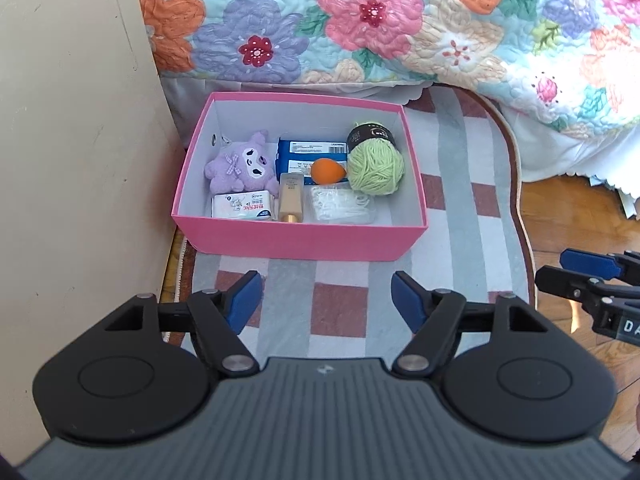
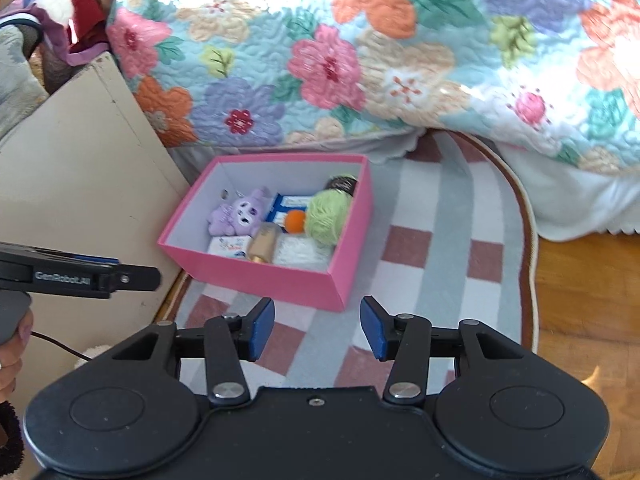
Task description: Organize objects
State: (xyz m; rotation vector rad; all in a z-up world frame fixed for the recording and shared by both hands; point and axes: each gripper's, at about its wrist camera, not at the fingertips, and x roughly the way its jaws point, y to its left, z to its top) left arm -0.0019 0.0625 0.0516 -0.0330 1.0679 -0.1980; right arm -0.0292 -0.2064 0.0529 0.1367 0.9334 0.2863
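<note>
Toys in box [image 1: 298,236] on rug [image 1: 460,208]

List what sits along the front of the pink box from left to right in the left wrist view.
White packet → gold tube → clear bag of white bits, all inside the pink box.
</note>
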